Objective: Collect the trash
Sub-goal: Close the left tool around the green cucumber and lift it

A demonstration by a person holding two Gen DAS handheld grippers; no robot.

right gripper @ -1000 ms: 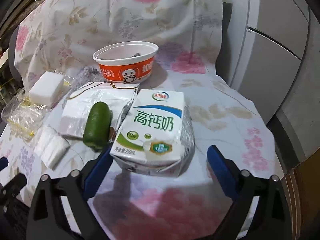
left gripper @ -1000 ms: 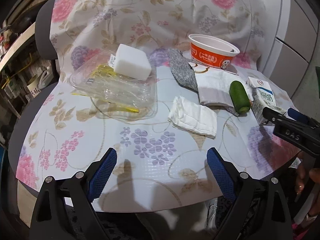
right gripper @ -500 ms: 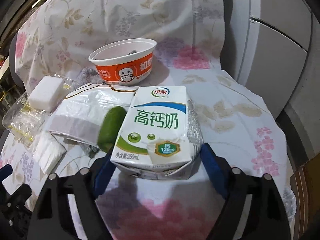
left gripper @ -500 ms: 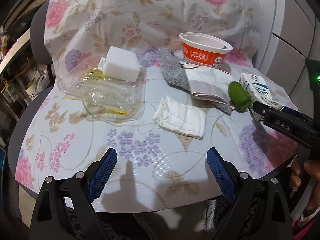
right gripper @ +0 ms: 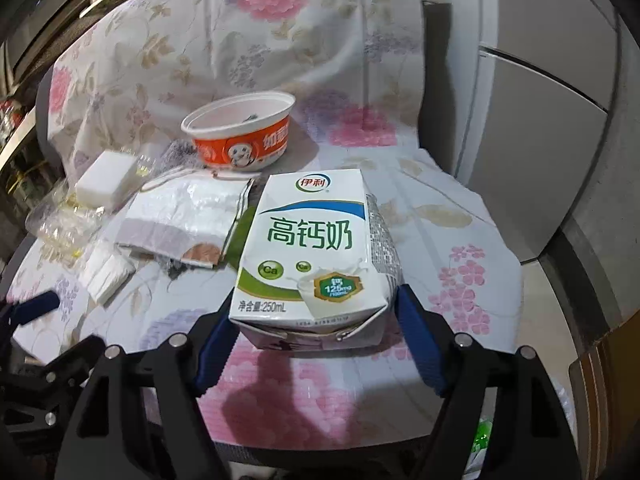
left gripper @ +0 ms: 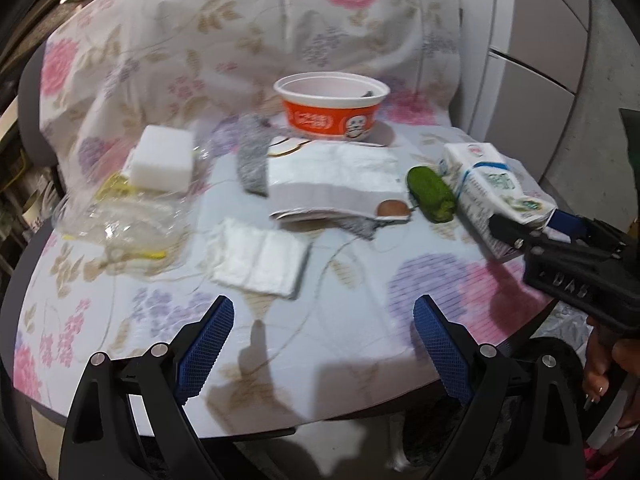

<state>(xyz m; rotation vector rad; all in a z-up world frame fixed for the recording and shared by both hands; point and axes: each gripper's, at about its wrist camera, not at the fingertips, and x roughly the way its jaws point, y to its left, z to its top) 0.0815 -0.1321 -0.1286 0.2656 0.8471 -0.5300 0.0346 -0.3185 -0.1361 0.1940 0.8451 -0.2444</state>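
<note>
The right gripper (right gripper: pixel 316 344) has its jaws closing around the milk carton (right gripper: pixel 316 248), which lies flat between the blue pads at the near right edge of the bench (right gripper: pixel 452 224); whether the pads already press on its sides cannot be told. The left gripper (left gripper: pixel 322 344) hangs with its jaws spread and nothing between them, over bare floral cloth at the bench's near edge. Just beyond it lies a folded white tissue (left gripper: pixel 260 260). Farther off are a white paper bag (left gripper: pixel 336 184), a green vegetable (left gripper: pixel 432 194) just beside the carton, an orange instant-noodle bowl (left gripper: pixel 332 106), a white foam block (left gripper: pixel 162 158) and a clear plastic tray (left gripper: pixel 116 220).
</note>
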